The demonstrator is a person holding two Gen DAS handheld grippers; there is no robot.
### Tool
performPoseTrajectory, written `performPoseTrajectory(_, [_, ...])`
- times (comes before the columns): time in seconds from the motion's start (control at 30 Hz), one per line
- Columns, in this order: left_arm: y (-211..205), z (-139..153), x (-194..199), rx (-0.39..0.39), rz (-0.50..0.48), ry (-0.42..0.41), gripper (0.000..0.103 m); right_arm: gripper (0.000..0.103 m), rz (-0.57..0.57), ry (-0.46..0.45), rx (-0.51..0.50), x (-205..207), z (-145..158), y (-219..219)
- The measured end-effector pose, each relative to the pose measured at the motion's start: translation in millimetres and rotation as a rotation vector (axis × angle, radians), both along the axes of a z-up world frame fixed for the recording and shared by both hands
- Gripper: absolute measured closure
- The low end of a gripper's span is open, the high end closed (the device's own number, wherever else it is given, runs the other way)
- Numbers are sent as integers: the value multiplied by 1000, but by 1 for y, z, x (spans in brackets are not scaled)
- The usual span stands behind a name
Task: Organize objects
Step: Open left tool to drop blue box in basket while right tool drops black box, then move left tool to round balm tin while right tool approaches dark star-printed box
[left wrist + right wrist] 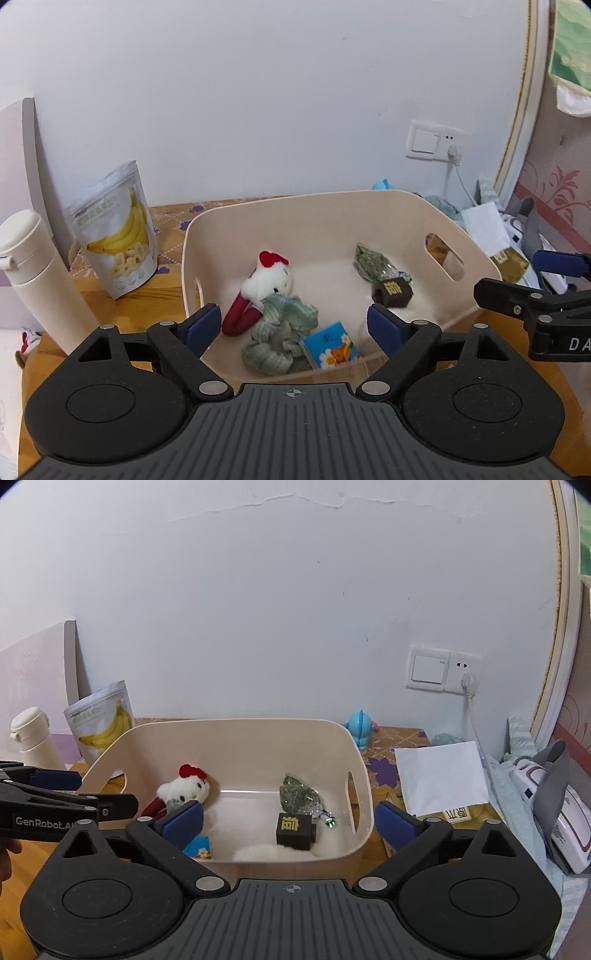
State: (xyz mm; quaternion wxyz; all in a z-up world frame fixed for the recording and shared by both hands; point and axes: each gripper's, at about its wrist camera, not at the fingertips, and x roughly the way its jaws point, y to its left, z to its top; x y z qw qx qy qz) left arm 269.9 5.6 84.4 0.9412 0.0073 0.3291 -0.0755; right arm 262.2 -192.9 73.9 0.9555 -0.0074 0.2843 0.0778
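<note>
Beside the bin (402, 210), banana pouch (120, 230), bottle (35, 273), perhaps paper (441, 775); both tools, left tool (295, 326) and right tool (288, 823), wide, empty.

Your left wrist camera looks forward and slightly down over the near rim of the beige bin (325, 210), close in, facing the wall. Your right wrist camera sits further right and a little farther back, facing the same wall. Both views share the bin (236, 738) and the wall socket (443, 668).

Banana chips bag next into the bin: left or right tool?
Left, probably. The banana chips bag stands left of the bin, on the left tool side; the right tool sits across the bin. Both are open.
</note>
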Motion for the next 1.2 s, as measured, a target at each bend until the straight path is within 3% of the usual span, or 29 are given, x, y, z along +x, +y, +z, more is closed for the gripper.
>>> performPoseTrajectory(0.37, [-5, -12, -30, 26, -19, 11, 15, 0, -9, 30, -8, -29, -10, -4])
performPoseTrajectory(1.2, [-22, -91, -49, 86, -86, 87, 15, 0, -44, 151, -30, -50, -67, -22])
